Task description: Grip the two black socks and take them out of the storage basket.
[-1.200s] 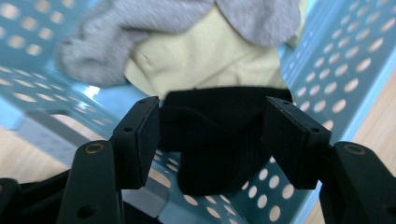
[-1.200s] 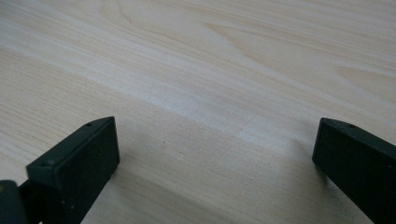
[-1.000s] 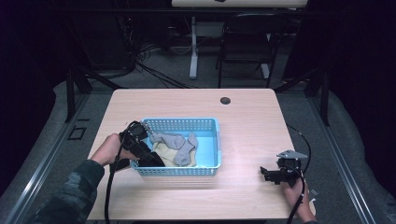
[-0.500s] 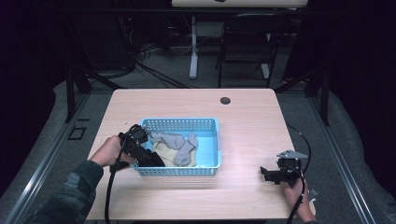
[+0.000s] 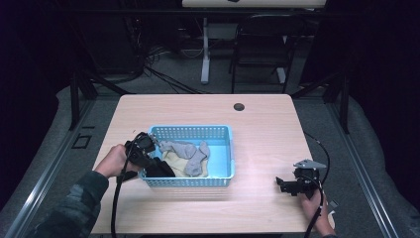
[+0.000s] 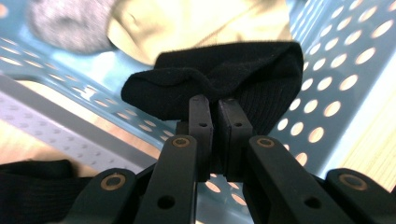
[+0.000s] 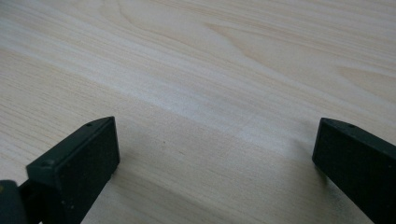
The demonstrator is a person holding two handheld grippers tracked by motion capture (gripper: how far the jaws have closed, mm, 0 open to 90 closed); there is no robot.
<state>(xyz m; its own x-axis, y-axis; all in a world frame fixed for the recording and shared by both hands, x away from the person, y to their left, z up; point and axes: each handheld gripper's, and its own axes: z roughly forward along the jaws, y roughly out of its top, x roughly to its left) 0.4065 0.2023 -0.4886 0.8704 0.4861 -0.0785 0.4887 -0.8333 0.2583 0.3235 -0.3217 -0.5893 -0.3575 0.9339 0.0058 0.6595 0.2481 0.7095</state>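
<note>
A black sock (image 6: 219, 91) is pinched between the closed jaws of the left gripper (image 6: 215, 116), just ahead of its tips and above the near left corner of the blue basket (image 5: 225, 171); a grey sock (image 5: 190, 153) and a cream cloth (image 6: 196, 23) are seen beyond it. A lift-out or a drop-in is judged to be in hand; which cannot be told. The right gripper (image 7: 215, 154) is held spread and empty over the pale wooden table (image 5: 267, 124), well apart. A dark room with chair legs and cables is seen behind.

Bright overhead light on the table (image 5: 267, 124), dark surroundings; close gripper views soft-focused.
</note>
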